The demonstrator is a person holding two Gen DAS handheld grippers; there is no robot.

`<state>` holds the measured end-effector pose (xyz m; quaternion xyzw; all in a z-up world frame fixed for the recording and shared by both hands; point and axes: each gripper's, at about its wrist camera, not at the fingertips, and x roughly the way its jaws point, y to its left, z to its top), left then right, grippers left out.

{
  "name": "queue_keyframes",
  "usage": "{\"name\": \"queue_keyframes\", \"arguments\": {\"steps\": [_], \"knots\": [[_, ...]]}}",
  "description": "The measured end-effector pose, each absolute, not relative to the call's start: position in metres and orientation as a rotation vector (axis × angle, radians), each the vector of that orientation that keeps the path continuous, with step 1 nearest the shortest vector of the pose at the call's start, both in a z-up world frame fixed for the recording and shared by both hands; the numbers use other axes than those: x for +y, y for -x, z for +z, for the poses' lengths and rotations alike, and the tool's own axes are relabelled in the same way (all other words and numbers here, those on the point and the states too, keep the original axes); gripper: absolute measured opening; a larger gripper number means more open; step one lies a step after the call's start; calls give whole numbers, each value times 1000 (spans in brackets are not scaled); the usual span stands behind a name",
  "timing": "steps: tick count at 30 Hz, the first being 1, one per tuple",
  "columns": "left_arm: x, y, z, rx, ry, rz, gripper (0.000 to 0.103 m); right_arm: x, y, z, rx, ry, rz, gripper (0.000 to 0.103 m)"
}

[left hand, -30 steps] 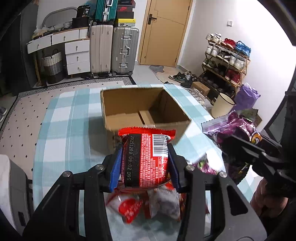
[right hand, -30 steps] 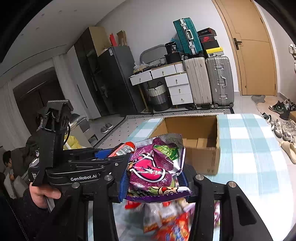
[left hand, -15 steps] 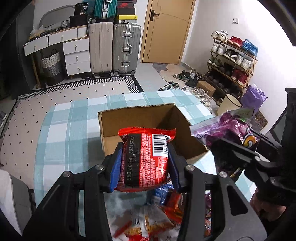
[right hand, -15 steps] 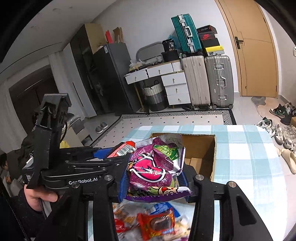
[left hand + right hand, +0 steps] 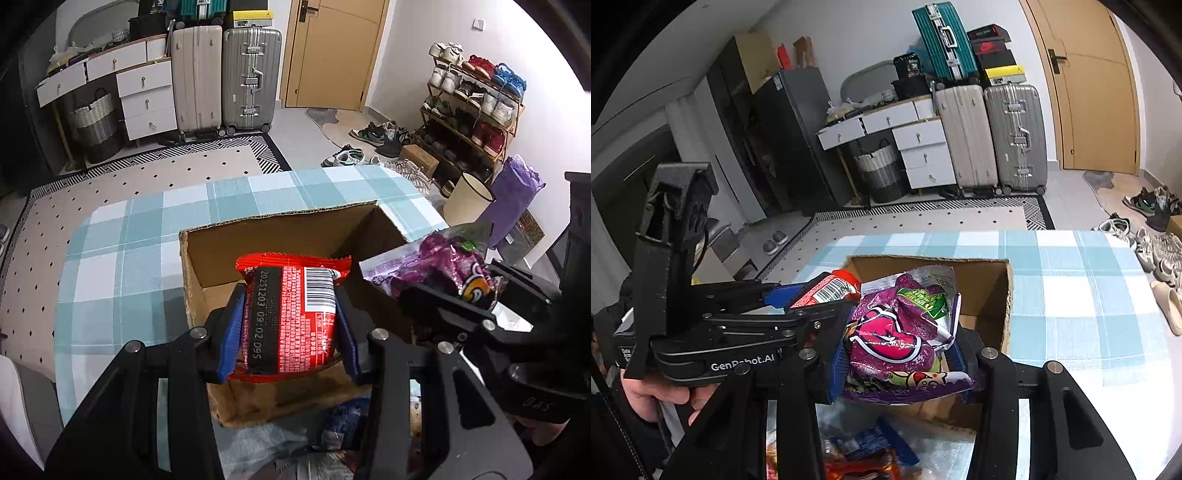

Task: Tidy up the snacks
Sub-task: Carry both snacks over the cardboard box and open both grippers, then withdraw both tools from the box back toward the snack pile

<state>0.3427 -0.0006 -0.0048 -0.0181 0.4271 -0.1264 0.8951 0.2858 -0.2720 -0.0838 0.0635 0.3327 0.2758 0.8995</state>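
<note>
My left gripper point(image 5: 290, 325) is shut on a red snack packet point(image 5: 291, 314) with a barcode, held over the open cardboard box point(image 5: 258, 236) on the checked tablecloth. My right gripper point(image 5: 897, 350) is shut on a purple snack bag point(image 5: 901, 332), also above the box point(image 5: 982, 288). In the left wrist view the purple bag point(image 5: 439, 269) and right gripper sit to the right of the red packet. The red packet point(image 5: 827, 288) shows at the left in the right wrist view. Loose snack packets point(image 5: 864, 454) lie on the table below the grippers.
The blue and white checked table point(image 5: 122, 266) extends left and beyond the box. On the floor past it stand suitcases point(image 5: 225, 77), white drawers point(image 5: 147, 99) and a shoe rack point(image 5: 476, 107). A hand point(image 5: 661, 395) holds the left gripper's handle.
Both grippers have moved forward and slightly down with their packets, from over the snack pile to over the box opening. The box now looks nearer and larger.
</note>
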Motion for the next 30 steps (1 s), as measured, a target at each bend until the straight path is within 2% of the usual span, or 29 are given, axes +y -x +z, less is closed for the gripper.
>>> {"name": "queue_keyframes", "arguments": {"steps": [3, 4, 6, 7, 8, 14, 21, 26, 30], "knots": [[0, -347, -14, 888, 47, -266, 42, -272, -294, -93, 694, -129, 551, 46], [1, -349, -17, 890, 48, -262, 45, -272, -297, -95, 693, -128, 542, 47], [1, -353, -20, 893, 44, -254, 53, -273, -301, -100, 694, -125, 532, 54], [2, -351, -22, 889, 44, -258, 55, -274, -302, -101, 694, -122, 524, 63], [3, -351, -22, 884, 47, -259, 55, -275, -303, -102, 691, -119, 513, 67], [10, -336, -14, 846, 55, -233, 62, -286, -291, -97, 656, -116, 502, 67], [13, -300, 5, 809, 39, -215, 64, -293, -264, -78, 615, -105, 500, 67], [16, -268, 22, 769, 35, -196, 78, -293, -237, -64, 592, -83, 512, 67], [16, -243, 34, 748, 27, -182, 80, -294, -210, -51, 562, -70, 517, 75]]}}
